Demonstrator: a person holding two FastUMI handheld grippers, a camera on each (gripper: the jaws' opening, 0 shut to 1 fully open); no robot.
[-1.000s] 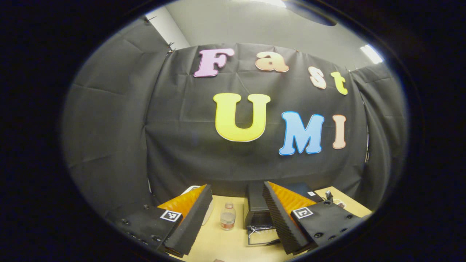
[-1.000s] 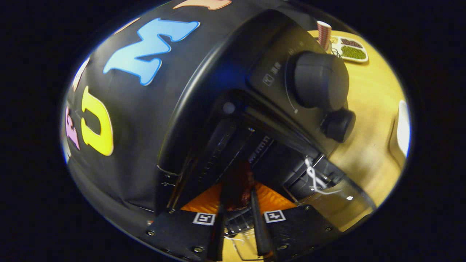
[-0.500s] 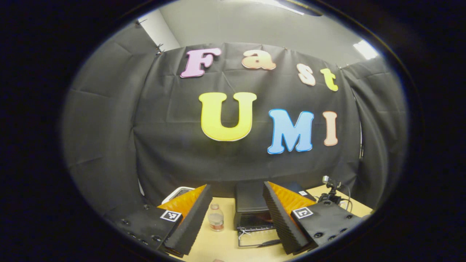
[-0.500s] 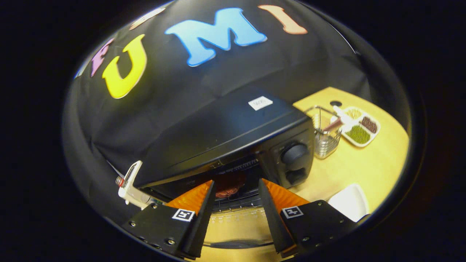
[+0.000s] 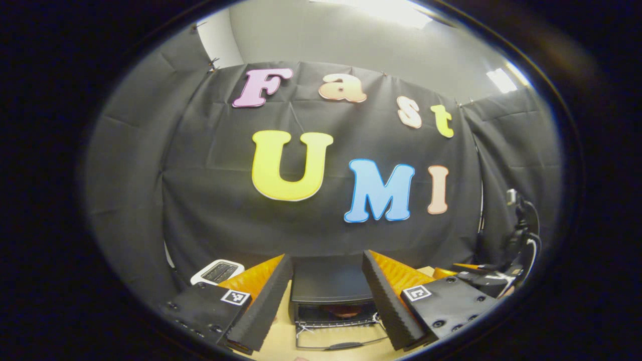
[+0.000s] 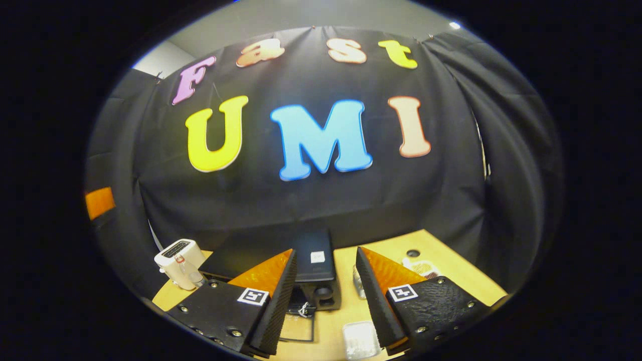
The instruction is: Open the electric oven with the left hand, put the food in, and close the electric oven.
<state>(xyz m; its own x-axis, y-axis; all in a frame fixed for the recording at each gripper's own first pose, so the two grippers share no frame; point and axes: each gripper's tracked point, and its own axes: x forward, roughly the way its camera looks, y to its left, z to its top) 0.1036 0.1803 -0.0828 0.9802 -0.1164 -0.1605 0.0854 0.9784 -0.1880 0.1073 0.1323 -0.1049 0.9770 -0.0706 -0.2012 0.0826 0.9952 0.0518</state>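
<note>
A wooden table [image 6: 451, 273] carries the electric oven [image 6: 313, 273] and toaster [image 6: 178, 258].

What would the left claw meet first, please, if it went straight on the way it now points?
Probably the oven: it sits framed between the open left claw, with its door folded down nearer the camera. Depth is unclear, so the door could come first.

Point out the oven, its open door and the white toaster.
oven [image 5: 331, 281], left gripper view, on its black top panel.
open door [image 5: 341, 337], left gripper view, on the lowered glass pane.
white toaster [image 6: 178, 255], right gripper view, on its front face.
</note>
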